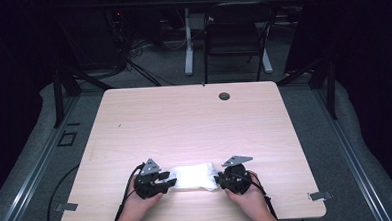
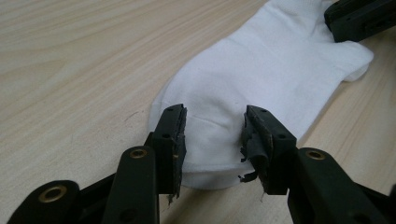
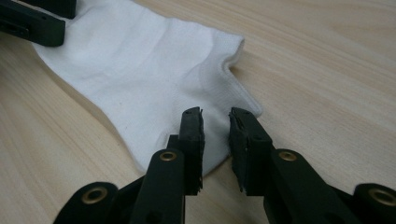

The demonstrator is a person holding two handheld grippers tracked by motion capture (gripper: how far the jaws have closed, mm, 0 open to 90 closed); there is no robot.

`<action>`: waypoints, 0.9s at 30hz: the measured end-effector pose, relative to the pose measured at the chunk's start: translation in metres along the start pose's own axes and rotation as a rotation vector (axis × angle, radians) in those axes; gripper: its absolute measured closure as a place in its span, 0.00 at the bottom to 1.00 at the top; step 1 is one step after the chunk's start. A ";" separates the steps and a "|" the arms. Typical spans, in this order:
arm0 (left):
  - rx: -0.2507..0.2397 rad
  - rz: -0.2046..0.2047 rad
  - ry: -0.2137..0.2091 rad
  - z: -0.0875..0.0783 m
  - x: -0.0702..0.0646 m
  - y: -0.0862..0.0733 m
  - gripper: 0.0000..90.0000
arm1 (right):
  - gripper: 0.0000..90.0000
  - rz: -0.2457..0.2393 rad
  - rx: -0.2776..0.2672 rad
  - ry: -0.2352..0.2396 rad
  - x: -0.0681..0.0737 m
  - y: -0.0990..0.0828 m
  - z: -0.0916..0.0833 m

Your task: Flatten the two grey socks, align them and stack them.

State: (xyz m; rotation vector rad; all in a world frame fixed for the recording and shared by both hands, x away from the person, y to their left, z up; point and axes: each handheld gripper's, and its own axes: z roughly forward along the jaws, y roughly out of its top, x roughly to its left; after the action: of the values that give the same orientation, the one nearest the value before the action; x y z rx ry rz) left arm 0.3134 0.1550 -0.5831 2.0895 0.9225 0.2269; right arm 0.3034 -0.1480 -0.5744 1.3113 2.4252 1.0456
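A white sock (image 1: 192, 176) lies flat on the wooden table (image 1: 184, 121) near its front edge, stretched left to right between my two grippers. My left gripper (image 1: 169, 182) is at the sock's left end. In the left gripper view the jaws (image 2: 215, 126) stand well apart astride the rounded end of the sock (image 2: 261, 70), and the pads do not pinch it. My right gripper (image 1: 218, 180) is at the other end. In the right gripper view its jaws (image 3: 215, 122) leave a narrow gap over the edge of the sock (image 3: 140, 70), which lies loose beneath them.
A dark round grommet (image 1: 224, 95) sits at the far middle of the table. Beyond the table stand a black chair (image 1: 235, 33) and a white desk leg (image 1: 187, 46). Metal clips (image 1: 320, 195) mark the front corners. Dark floor surrounds the table.
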 end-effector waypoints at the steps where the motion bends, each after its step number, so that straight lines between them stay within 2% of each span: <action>1: -0.004 -0.005 0.000 0.000 0.000 0.000 0.65 | 0.83 -0.001 -0.001 0.001 0.000 0.000 0.000; 11: -0.007 -0.020 -0.005 0.000 0.001 0.000 0.64 | 0.79 0.006 0.011 -0.010 -0.001 0.001 -0.001; 14: -0.015 -0.034 0.017 -0.001 0.001 0.001 0.56 | 0.78 0.013 -0.002 -0.007 -0.002 0.001 -0.001; 15: -0.016 -0.035 0.010 -0.002 0.002 0.001 0.53 | 0.77 0.014 -0.005 -0.010 -0.001 0.001 -0.002; 23: -0.088 -0.066 0.019 -0.020 0.006 0.005 0.47 | 0.70 -0.001 -0.090 -0.011 0.003 0.004 -0.017; 27: -0.091 -0.067 0.037 -0.030 0.011 0.004 0.47 | 0.68 -0.012 -0.127 -0.020 0.004 0.002 -0.026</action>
State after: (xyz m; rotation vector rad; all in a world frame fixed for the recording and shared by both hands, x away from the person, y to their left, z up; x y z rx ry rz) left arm 0.3096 0.1796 -0.5620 1.9732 0.9846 0.2685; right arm 0.2902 -0.1568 -0.5527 1.2585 2.3073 1.1568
